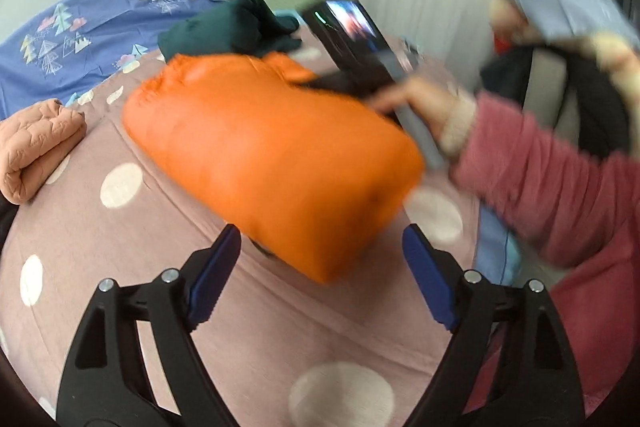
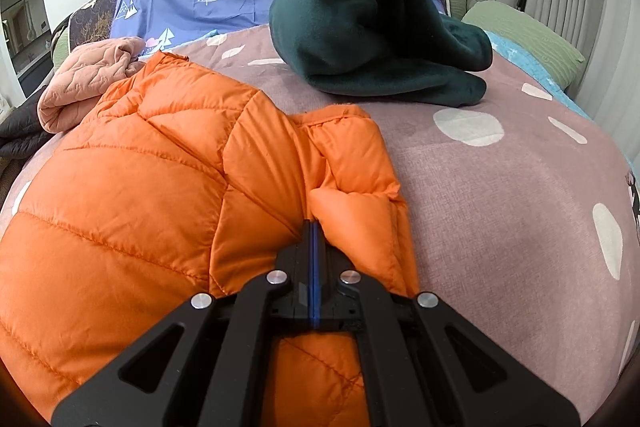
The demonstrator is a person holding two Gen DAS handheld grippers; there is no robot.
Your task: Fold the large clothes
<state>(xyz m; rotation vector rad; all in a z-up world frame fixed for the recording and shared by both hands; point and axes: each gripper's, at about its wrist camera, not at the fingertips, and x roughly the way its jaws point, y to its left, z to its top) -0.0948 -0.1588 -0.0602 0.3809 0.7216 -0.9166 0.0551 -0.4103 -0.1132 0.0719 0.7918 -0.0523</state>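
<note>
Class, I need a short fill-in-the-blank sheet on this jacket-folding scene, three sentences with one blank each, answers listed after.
1. The right tool is shut on the ____ puffer jacket.
2. The left tool is ____ and holds nothing.
3. The dark green garment lies on a pink bedspread printed with white ____.

Missing words: orange; open; dots

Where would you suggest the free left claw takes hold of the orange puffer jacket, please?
Take the jacket's near corner, which points at the open left claw, coming straight ahead and low over the bedspread. That corner is thin enough to fit between the fingers; the right claw already pinches the far edge.
</note>
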